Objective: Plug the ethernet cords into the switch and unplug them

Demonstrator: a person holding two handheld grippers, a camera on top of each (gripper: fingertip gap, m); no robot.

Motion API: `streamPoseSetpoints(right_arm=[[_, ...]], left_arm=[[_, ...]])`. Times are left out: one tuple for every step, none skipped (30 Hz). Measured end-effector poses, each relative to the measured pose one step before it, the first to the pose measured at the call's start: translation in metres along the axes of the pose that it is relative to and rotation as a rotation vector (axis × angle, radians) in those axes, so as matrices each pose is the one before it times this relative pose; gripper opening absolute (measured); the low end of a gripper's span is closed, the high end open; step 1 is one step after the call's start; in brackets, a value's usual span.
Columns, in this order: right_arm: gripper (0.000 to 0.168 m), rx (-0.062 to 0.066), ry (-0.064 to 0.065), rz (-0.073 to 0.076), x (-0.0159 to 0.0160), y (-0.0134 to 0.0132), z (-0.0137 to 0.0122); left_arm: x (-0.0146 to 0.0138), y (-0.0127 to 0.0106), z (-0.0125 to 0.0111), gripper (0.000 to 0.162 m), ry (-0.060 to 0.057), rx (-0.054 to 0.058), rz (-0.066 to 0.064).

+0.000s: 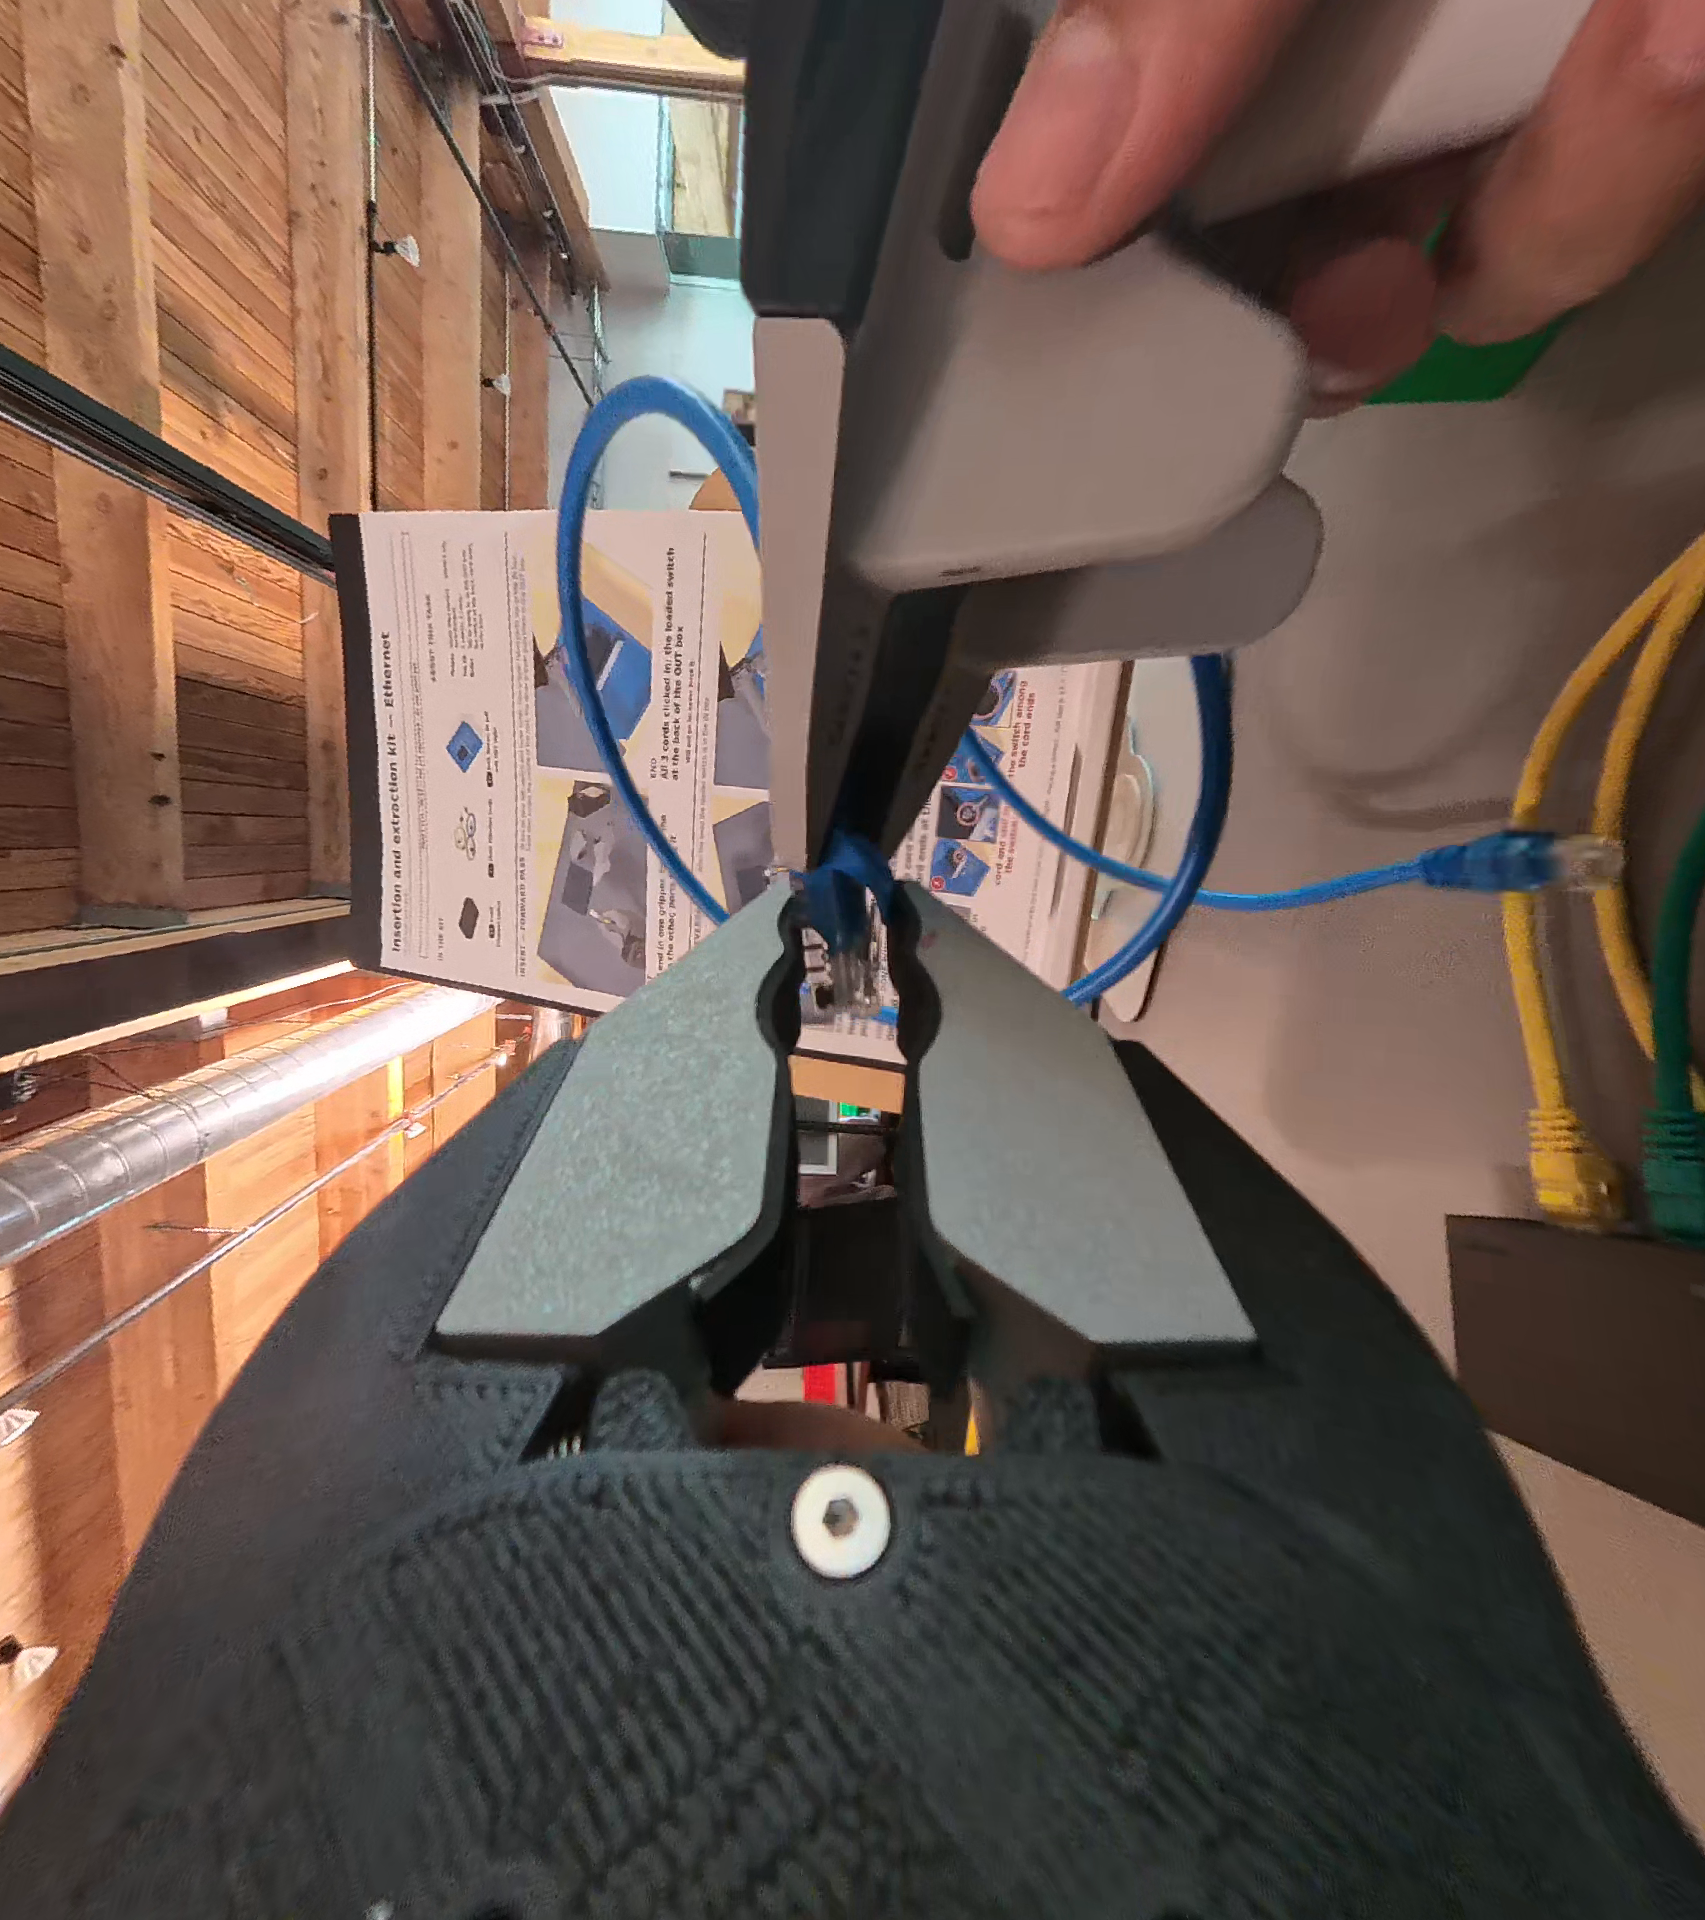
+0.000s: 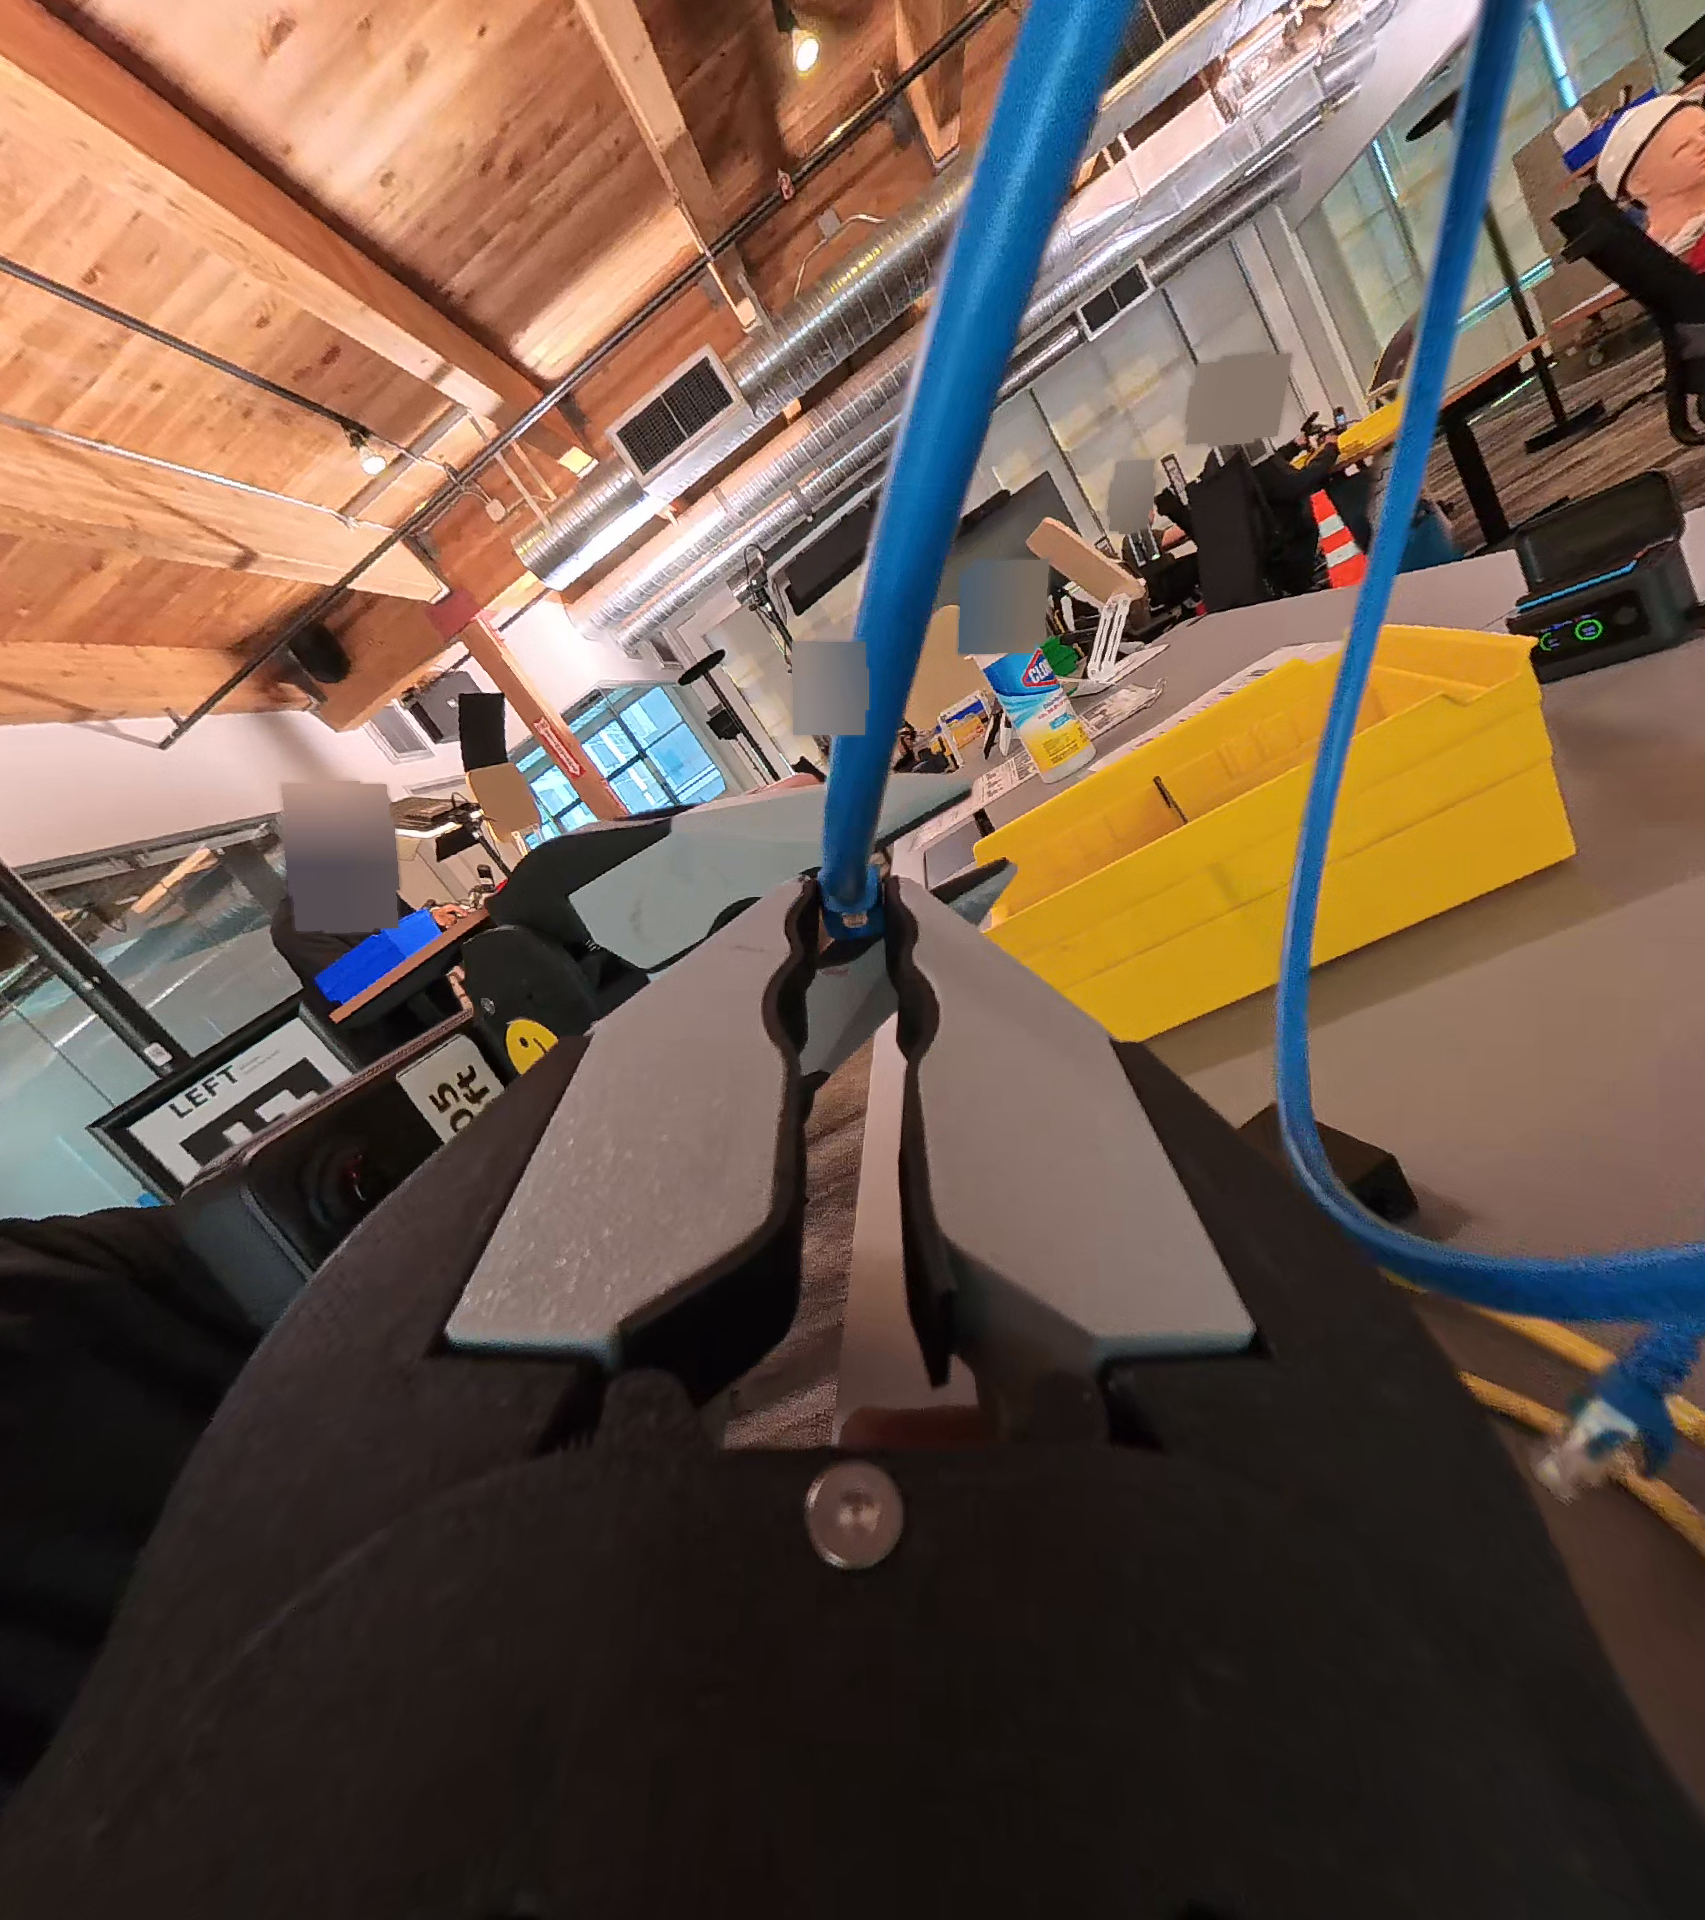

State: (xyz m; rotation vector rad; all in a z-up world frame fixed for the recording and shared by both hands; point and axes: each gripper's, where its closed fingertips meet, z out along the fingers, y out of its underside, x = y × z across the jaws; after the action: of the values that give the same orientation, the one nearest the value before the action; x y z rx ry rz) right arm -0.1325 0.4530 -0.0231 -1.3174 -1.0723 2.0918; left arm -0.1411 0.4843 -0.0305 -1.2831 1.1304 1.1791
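My left gripper is shut on the clear plug of the blue ethernet cord. My right gripper comes in from above and is shut on the same cord just behind that plug. In the right wrist view the right gripper pinches the blue cord, with the left gripper just beyond it. The cord loops around; its other plug hangs free, as the right wrist view also shows. A yellow cord and a green cord are plugged into the black switch.
A printed instruction sheet stands behind the grippers. A yellow bin and a black power unit sit on the grey table. A yellow cord lies on the table. People sit at desks far behind. Both grippers' tips are close together, under 4 cm apart. From either gripper's tips it is about 20 cm to the black switch.
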Motion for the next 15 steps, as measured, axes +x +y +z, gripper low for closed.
streamPoseSetpoints(right_arm=[[0.008, -0.002, -0.0016, -0.003, -0.00056, 0.00028, -0.00009], [0.008, -0.0062, 0.0053, -0.012, 0.00001, 0.0007, 0.00001], [0.008, -0.0111, 0.0119, -0.0179, 0.00069, 0.0013, 0.00007], [0.008, -0.0113, 0.0102, -0.0222, 0.00026, 0.00125, 0.00016], [0.008, -0.0099, 0.0023, -0.0189, -0.00084, 0.00097, 0.00023], [0.008, -0.0101, -0.0034, -0.0103, -0.00132, 0.00072, 0.0], [0.008, -0.0012, -0.0054, -0.0089, -0.00157, -0.00096, -0.00089], [0.008, 0.0089, -0.0032, -0.0129, -0.00132, -0.00275, -0.00215], [0.008, 0.0074, 0.0039, -0.0145, -0.00013, -0.00292, -0.00295], [0.008, 0.0023, 0.0045, -0.014, 0.00025, -0.00241, -0.00332], [0.008, 0.0039, -0.0031, -0.0132, -0.00084, -0.00269, -0.00343], [0.008, 0.0072, -0.0127, -0.0107, -0.00209, -0.00318, -0.0032], [0.008, 0.0089, -0.0207, -0.008, -0.00318, -0.00328, -0.00276], [0.008, 0.0119, -0.0233, -0.008, -0.00402, -0.00359, -0.0023], [0.008, 0.0127, -0.0213, -0.0106, -0.00386, -0.00327, -0.00173]], left_arm=[[0.00069, -0.00051, -0.00059, 0.012, 0.0047, 0.0032, -0.0161], [0.00158, 0.00004, -0.00032, 0.012, 0.013, 0.0001, -0.0269], [0.00267, 0.00045, -0.00019, 0.012, 0.0204, -0.0014, -0.0368], [0.00225, -0.00008, -0.00064, 0.013, 0.023, 0.0028, -0.0521], [0.00187, -0.00074, -0.00129, 0.013, 0.029, 0.0114, -0.0663], [0.00262, 0.00011, -0.00167, 0.013, 0.0437, 0.0088, -0.0823], [0.00172, 0.00158, -0.0018, 0.015, 0.0474, 0.001, -0.094], [-0.00033, 0.00235, -0.0021, 0.028, 0.0401, 0.0004, -0.0951], [-0.00112, 0.00366, -0.00254, 0.036, 0.0387, -0.0039, -0.087], [0.00106, 0.00585, -0.00235, 0.043, 0.0527, -0.0133, -0.078], [0.00515, 0.00981, -0.0017, 0.052, 0.0767, -0.0334, -0.0727], [0.00723, 0.01403, -0.0002, 0.066, 0.0848, -0.0539, -0.0657], [0.00497, 0.01588, 0.00176, 0.073, 0.0647, -0.0559, -0.0539], [0.00107, 0.01569, 0.00372, 0.074, 0.0348, -0.0434, -0.0343], [-0.00012, 0.01557, 0.00534, 0.075, 0.0227, -0.0342, -0.0173]])
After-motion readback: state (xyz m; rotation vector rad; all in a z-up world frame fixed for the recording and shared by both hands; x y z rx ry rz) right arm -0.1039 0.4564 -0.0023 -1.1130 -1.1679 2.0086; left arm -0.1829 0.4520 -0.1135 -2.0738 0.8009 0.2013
